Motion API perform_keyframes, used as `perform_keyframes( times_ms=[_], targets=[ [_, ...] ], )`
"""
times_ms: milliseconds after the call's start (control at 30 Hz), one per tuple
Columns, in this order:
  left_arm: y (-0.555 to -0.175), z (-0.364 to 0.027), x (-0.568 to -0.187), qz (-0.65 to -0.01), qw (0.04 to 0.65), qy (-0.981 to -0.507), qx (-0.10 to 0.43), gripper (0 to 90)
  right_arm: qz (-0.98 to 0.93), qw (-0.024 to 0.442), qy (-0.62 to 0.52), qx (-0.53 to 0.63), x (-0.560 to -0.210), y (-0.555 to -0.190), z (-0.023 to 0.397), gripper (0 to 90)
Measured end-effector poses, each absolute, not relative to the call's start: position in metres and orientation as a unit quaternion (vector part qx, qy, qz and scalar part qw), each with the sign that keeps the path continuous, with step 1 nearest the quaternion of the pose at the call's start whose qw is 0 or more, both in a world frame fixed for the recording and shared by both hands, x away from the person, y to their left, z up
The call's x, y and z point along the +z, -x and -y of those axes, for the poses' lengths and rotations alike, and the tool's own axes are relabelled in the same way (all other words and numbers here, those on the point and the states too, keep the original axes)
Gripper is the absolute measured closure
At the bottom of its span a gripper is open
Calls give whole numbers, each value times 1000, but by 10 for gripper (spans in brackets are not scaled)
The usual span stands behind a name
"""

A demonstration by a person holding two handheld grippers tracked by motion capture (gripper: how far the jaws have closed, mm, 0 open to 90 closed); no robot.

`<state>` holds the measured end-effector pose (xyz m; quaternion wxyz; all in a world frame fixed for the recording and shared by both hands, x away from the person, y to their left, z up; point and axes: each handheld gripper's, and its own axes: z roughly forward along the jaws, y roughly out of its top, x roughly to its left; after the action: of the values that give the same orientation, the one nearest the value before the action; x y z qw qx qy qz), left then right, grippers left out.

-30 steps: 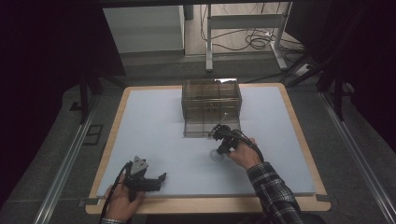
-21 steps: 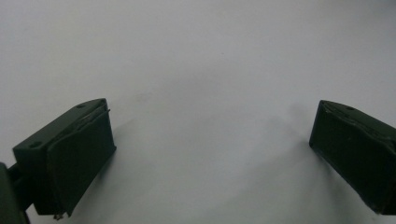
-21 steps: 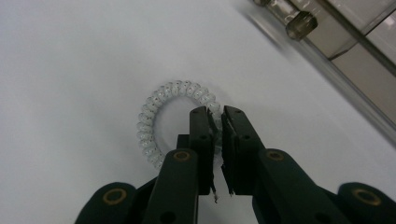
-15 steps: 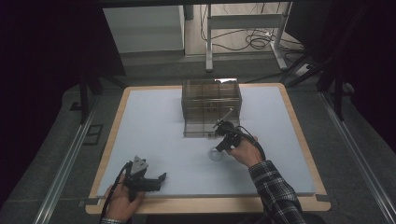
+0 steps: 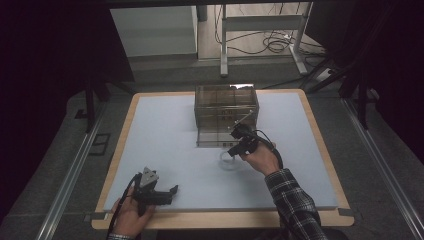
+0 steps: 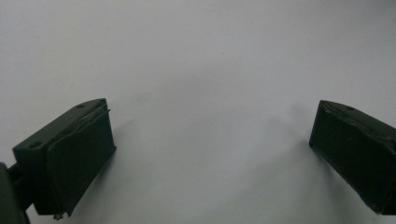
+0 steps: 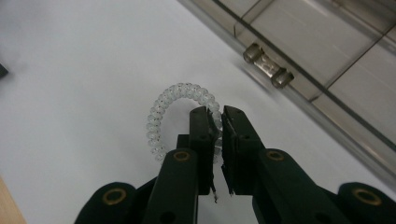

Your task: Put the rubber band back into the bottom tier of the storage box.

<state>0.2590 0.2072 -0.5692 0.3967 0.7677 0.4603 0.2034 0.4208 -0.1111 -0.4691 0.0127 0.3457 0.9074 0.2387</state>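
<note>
A clear spiral hair tie (image 7: 161, 112) is pinched at its right side by my right gripper (image 7: 218, 116), whose jaws are shut on the coil. In the high view the hair tie (image 5: 227, 161) sits low over the white tabletop, just in front of the smoky transparent drawer box (image 5: 226, 112), with the right gripper (image 5: 235, 149) angled down at it. I cannot tell whether the tie touches the table. My left gripper (image 5: 172, 192) lies near the front left edge. Its jaws stand wide open over bare white surface (image 6: 210, 144).
The box's drawer front with a clear handle (image 7: 267, 65) lies just right of the hair tie. The white tabletop (image 5: 165, 135) has a wooden rim. A desk frame and cables (image 5: 270, 45) stand on the floor beyond.
The right hand has shifted slightly in front of the box, still gripping the hair tie. The left hand and its gripper have stayed put.
</note>
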Motion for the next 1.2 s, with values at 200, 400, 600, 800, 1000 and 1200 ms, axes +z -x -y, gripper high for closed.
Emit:
perform_keyframes(
  times_ms=[200,400,600,800,1000,1200],
  targets=[
    [-259,-207,-569,-460,397,-768,203,0,-901,12,-349,257,-467,-423,109,816],
    [-259,-207,-569,-460,396,-768,204,0,-895,20,-351,275,-465,-428,105,816],
    [-259,-207,-569,-460,396,-768,204,0,-888,26,-353,293,-465,-431,100,816],
    [-259,-207,-569,-460,396,-768,204,0,-884,30,-352,306,-465,-435,95,816],
    [-259,-207,-569,-460,396,-768,204,0,-877,34,-357,320,-463,-441,89,816],
    [-259,-207,-569,-460,396,-768,204,0,-873,40,-356,332,-462,-447,84,816]
  ],
)
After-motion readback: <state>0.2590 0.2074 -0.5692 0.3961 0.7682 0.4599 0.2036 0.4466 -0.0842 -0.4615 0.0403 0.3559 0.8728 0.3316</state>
